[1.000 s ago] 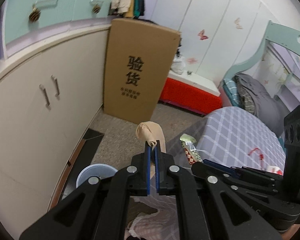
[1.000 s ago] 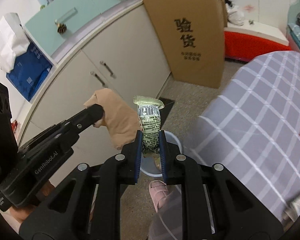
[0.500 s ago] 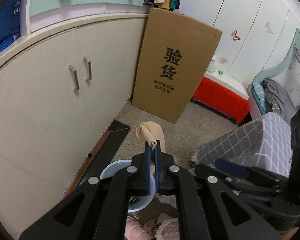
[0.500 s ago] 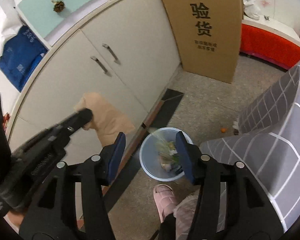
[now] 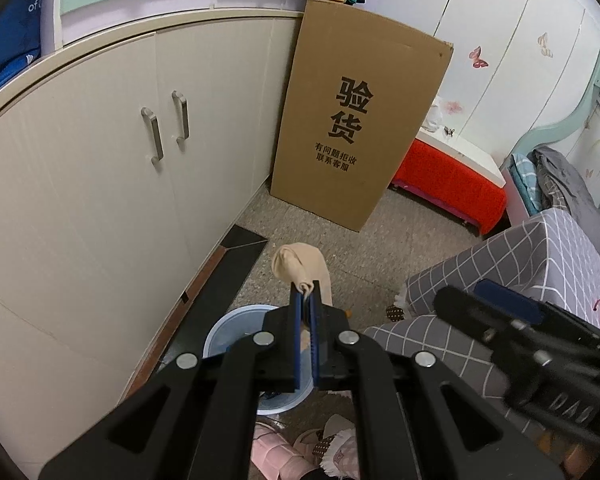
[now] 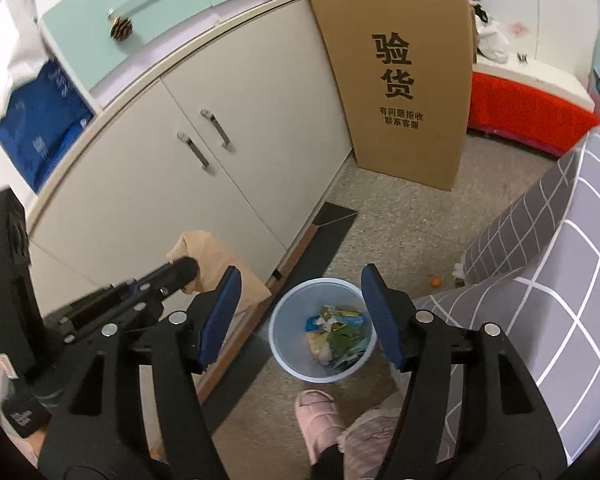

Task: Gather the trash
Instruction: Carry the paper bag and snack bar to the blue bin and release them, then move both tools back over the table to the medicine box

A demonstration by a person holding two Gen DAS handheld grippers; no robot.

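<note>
Right wrist view, right claw point(image 6: 300, 314) released above blue bin point(image 6: 288, 344), cardboard box point(image 6: 404, 76) against cabinet point(image 6: 160, 184), pink slipper point(image 6: 318, 420) beside bin, left claw point(image 5: 307, 300) clenched on beige stocking point(image 5: 300, 264).

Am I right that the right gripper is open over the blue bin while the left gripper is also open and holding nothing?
Not quite: the left gripper is shut on the beige cloth, as the left wrist view shows. The rest holds: the right gripper is open above the blue bin, its jaws having just been opening, with nothing between them.
</note>
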